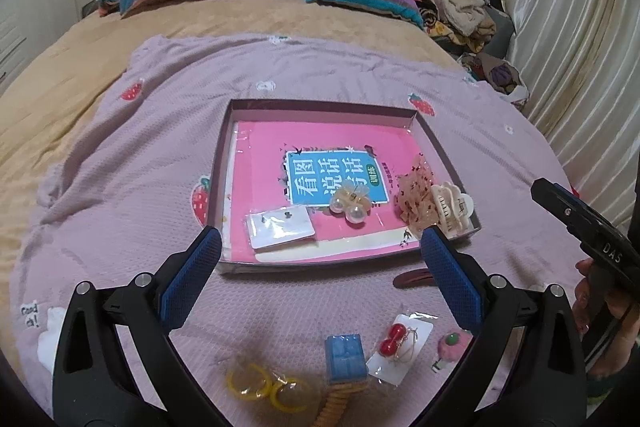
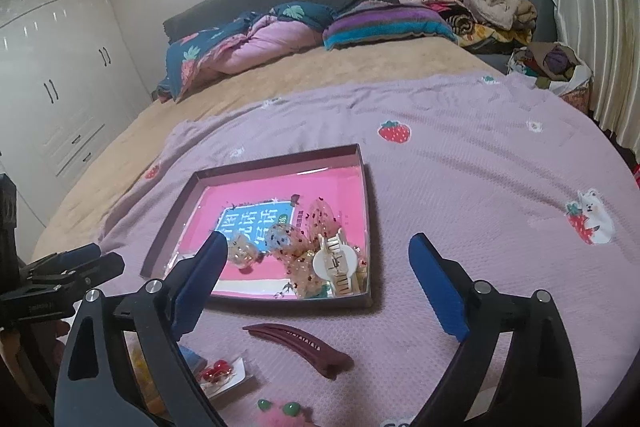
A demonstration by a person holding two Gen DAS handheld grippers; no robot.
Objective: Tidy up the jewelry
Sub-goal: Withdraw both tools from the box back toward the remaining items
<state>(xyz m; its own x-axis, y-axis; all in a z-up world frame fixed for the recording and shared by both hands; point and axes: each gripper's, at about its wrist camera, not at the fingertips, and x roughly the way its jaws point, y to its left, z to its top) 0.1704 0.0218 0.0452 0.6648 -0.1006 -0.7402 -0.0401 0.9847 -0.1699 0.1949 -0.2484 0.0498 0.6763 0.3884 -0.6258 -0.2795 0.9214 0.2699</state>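
Both the left tongs (image 1: 320,267) and the right tongs (image 2: 320,283) stand wide apart with nothing between their pads. The shallow box (image 1: 436,143) on the bed's lilac blanket (image 1: 120,147) holds a cream claw clip (image 1: 454,205), a sequinned bow (image 1: 416,195) and pearl earrings (image 1: 350,205). A maroon hair clip (image 2: 304,345), red bead earrings on a card (image 1: 394,343) and yellow hoops (image 1: 262,385) lie on the blanket in front of the box.

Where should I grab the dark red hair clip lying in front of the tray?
Take the dark red hair clip across its narrow width near the middle, coming down from above. It lies flat on the blanket, long and thin, clear of the tray, so the open right tongs can likely straddle it.
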